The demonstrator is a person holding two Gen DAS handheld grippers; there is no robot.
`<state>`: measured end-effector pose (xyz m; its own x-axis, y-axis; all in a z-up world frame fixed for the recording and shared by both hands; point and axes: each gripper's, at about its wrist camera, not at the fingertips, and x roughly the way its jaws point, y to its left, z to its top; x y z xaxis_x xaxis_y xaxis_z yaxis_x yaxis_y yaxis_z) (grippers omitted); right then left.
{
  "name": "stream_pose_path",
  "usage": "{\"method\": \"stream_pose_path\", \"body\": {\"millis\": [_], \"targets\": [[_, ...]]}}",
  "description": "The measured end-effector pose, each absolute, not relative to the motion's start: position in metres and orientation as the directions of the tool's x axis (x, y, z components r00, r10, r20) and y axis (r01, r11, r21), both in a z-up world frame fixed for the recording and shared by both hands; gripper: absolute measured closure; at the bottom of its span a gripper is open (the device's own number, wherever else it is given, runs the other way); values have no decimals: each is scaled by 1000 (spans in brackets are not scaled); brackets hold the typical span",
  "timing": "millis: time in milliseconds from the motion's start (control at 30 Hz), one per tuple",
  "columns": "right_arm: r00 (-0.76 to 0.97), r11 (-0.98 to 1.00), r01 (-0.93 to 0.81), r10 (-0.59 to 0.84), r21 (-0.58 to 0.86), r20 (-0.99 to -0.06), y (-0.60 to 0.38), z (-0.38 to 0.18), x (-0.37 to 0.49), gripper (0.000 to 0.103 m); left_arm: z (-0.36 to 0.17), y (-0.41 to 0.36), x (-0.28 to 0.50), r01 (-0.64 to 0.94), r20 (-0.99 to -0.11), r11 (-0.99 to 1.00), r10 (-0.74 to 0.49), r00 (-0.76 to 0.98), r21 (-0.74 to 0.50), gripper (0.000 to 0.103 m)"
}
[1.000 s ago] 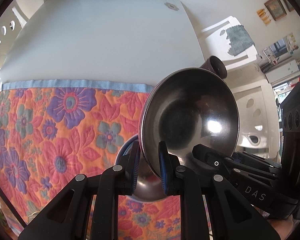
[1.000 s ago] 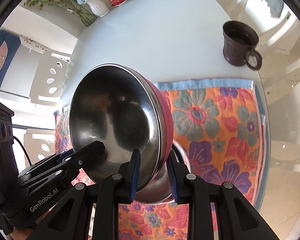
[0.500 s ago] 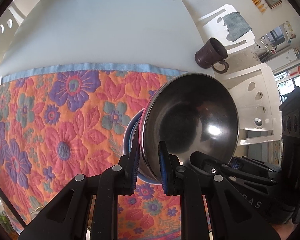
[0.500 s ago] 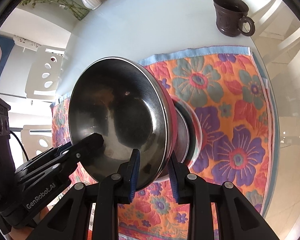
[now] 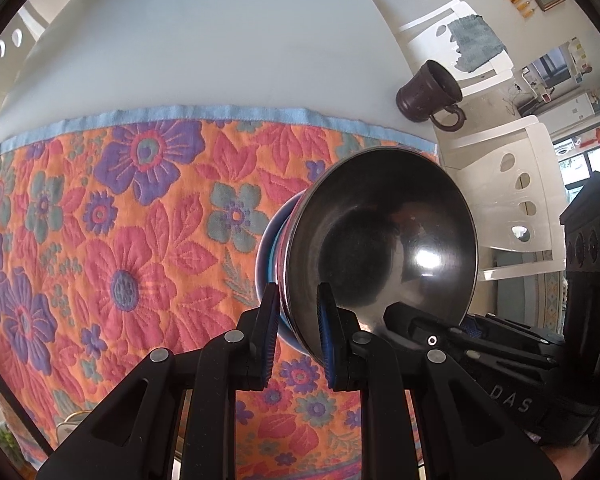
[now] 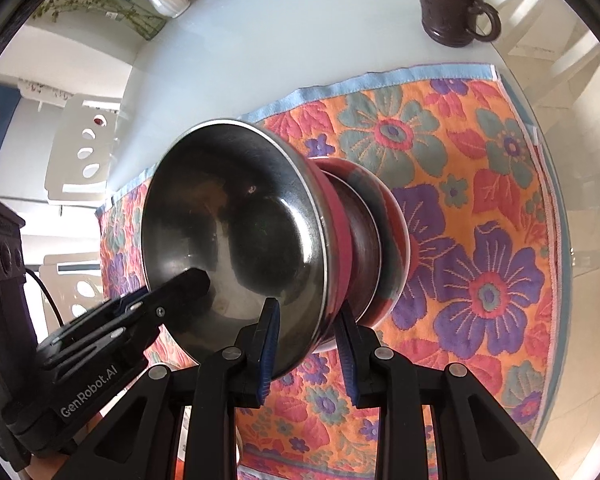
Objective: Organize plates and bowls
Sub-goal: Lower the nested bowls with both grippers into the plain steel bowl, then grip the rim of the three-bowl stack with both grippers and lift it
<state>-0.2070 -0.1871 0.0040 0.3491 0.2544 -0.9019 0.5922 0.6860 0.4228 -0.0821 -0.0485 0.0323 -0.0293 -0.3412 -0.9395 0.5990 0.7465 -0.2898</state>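
Left wrist: bowl (image 5: 384, 236) now nested w/ stack.

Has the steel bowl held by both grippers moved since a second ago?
Yes. The steel bowl has come down toward the floral mat and now sits nested in the bowl resting there; earlier it overlapped the bare table.

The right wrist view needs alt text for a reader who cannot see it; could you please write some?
The right gripper clamps the rim of a steel bowl with a red outside, nested in a second bowl on a floral cloth. The left gripper grips the opposite rim; a brown mug stands beyond.
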Motion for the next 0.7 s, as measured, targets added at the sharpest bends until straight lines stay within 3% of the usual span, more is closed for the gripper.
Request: {"method": "stream_pose_path", "body": {"millis": [700], "targets": [[349,649,623,268,437,-898,-200,-9,-218,75,30,-50,-80,612,-944,743,-330,-18,-271,88]]}}
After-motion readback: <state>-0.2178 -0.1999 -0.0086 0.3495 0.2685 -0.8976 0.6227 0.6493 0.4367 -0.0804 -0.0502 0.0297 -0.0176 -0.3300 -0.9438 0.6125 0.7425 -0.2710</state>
